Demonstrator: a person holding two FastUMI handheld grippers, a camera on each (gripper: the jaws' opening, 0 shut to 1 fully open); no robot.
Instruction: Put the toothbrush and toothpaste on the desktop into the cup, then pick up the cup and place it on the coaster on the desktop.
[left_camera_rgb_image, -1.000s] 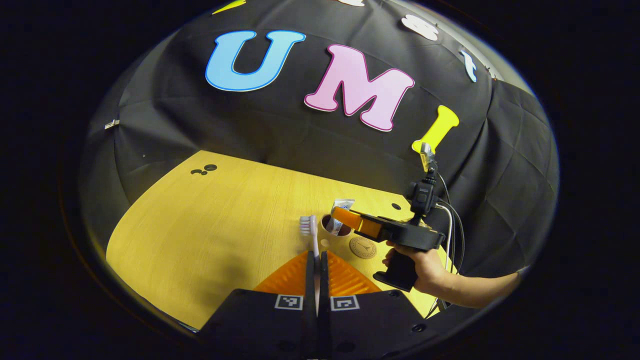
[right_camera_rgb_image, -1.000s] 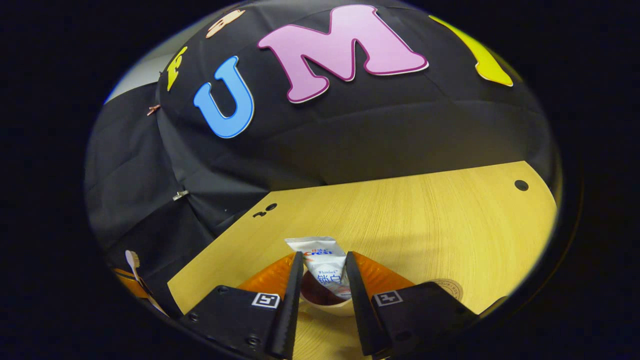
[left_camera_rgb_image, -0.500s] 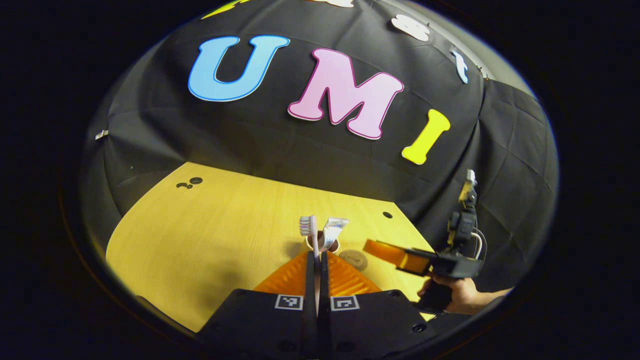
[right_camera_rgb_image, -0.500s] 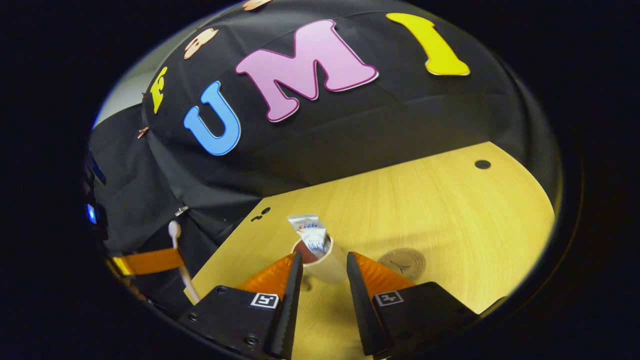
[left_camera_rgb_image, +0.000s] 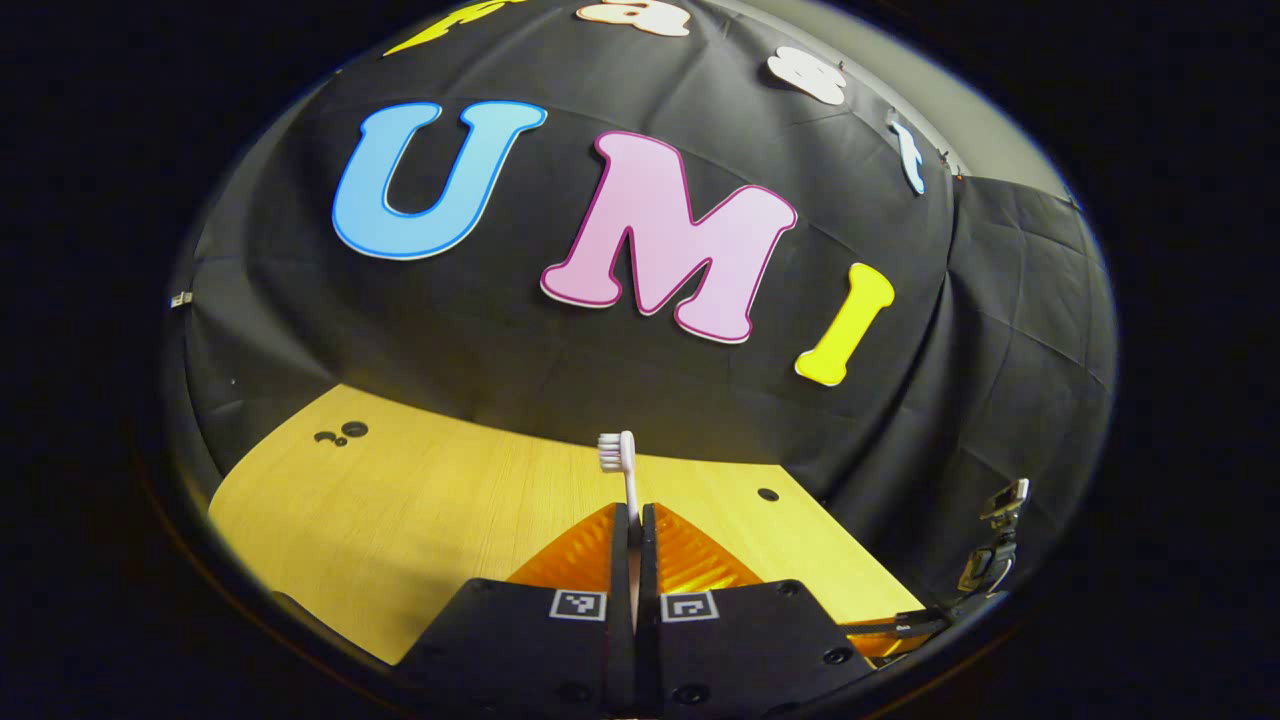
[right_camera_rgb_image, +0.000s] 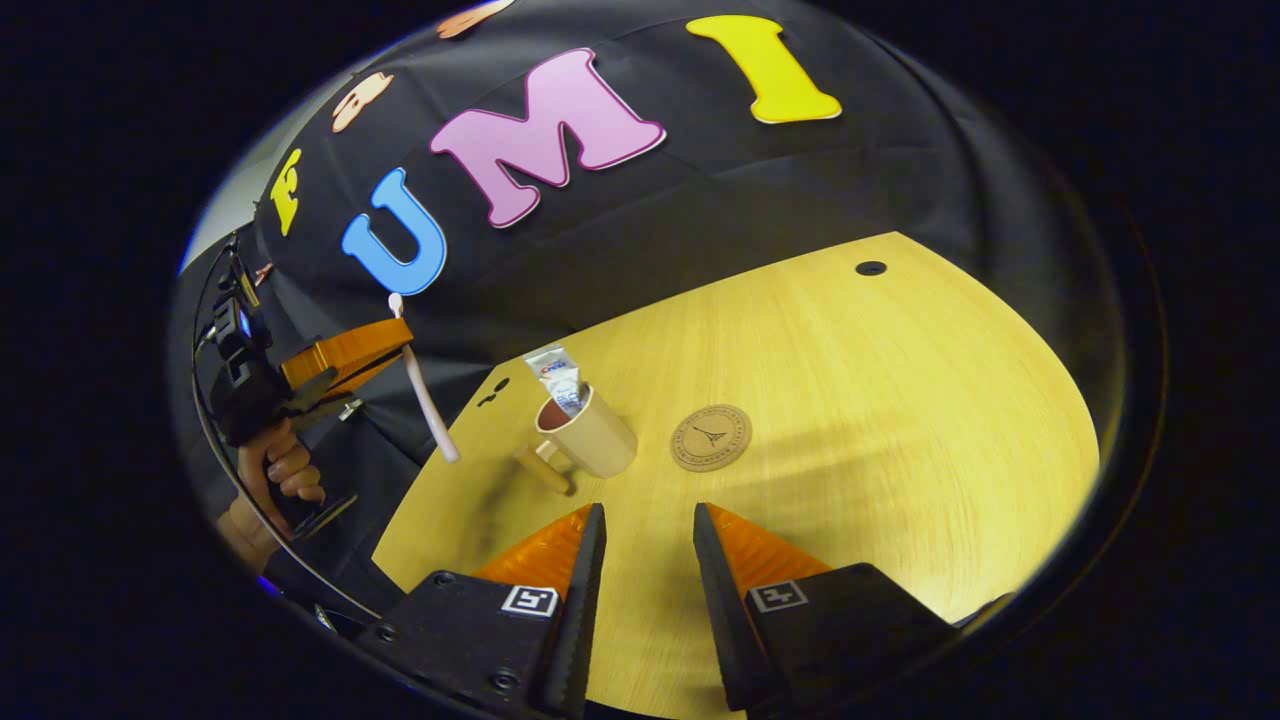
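My left gripper (left_camera_rgb_image: 632, 515) has its two fingers pressed nearly together, clamped on the toothbrush (left_camera_rgb_image: 626, 472), whose handle runs up between them with the bristle head above the tips. In the right gripper view I see that same left gripper (right_camera_rgb_image: 395, 338) raised above the table edge, level and pointing inward, with my hand (right_camera_rgb_image: 270, 470) wrapped around its grip below. My right gripper (right_camera_rgb_image: 645, 525) hangs with its fingers spread apart, a clear gap between them and nothing held.
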